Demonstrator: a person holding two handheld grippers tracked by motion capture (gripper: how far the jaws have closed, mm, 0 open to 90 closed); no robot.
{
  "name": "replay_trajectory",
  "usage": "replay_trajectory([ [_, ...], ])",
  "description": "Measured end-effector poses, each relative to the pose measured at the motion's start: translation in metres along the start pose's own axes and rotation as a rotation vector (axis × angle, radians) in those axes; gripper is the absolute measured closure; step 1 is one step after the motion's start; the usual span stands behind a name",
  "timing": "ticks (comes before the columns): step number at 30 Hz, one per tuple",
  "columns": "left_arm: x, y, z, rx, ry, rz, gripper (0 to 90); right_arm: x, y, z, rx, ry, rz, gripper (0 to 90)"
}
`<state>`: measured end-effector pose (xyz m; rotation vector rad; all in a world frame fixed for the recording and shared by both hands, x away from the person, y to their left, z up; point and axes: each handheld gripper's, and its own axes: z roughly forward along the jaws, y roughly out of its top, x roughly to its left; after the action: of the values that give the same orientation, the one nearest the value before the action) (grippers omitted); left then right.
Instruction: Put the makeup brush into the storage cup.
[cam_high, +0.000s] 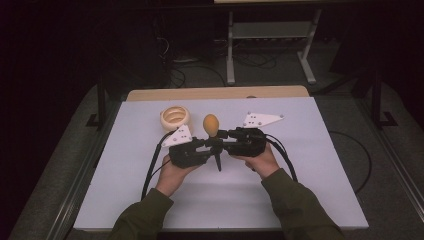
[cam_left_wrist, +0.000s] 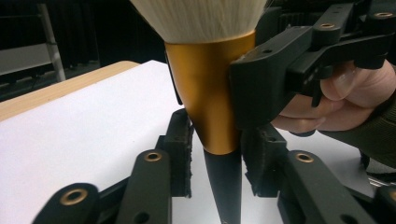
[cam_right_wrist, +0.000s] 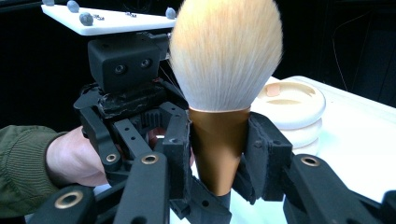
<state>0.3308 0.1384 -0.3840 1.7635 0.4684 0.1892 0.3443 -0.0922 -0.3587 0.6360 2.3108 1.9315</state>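
While both grippers meet over the middle of the white table (cam_high: 150, 200), a makeup brush (cam_right_wrist: 225, 60) stands upright between them — a rounded head of cream bristles tipped peach, a gold ferrule (cam_left_wrist: 205, 93) narrowing to a black handle (cam_left_wrist: 224, 186). The right gripper (cam_right_wrist: 219, 154) clamps the ferrule. The left gripper (cam_left_wrist: 215, 161) is closed on the brush where ferrule meets handle. A cream ribbed holder (cam_high: 176, 118) stands just beyond, apart.
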Motion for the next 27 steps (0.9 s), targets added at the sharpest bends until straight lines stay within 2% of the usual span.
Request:
replay_trajectory([
  [18, 0.0030, -0.0002, -0.0031, 0.012, 0.006, -0.014, 71.9, -0.0005, 0.0001, -0.0004, -0.002, -0.008, -0.005, 62.2],
  [27, 0.0023, 0.0003, -0.0039, 0.022, 0.017, -0.017, 72.3, 0.0013, 0.0007, 0.0002, 0.006, -0.015, -0.028, 61.8],
])
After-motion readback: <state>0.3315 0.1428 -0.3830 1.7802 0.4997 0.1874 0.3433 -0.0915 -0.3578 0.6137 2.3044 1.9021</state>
